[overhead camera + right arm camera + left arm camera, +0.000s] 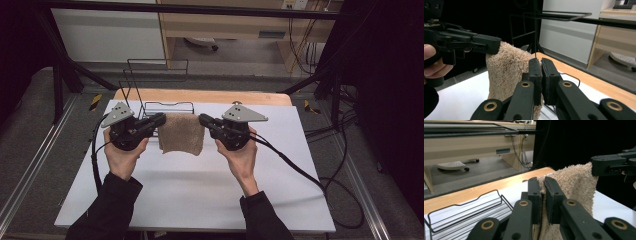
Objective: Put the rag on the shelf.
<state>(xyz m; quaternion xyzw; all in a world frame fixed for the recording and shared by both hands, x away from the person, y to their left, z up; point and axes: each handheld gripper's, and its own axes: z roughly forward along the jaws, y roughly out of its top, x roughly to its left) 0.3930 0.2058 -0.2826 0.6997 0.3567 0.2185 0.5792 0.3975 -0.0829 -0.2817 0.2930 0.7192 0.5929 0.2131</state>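
In the centre of the high view we see the left gripper (159, 120) and the right gripper (204, 120) facing each other, each one closed on an upper corner of a beige towel (181, 133). In the left gripper view, the jaws are pressed on the towel (574, 182) and the fabric passes between them at the bottom middle of the frame; the right gripper (596, 167) bites the far corner at the right edge. In the right gripper view, the jaws are nearly together on the towel (506, 70), and the left gripper (495, 46) pinches the other corner at the upper left. The towel hangs between them, above the white table (200, 190). Its lower edge looks close to the surface, but we cannot tell if it touches. Behind it, at the upper centre of the high view, stands a black wire rack (150, 87).
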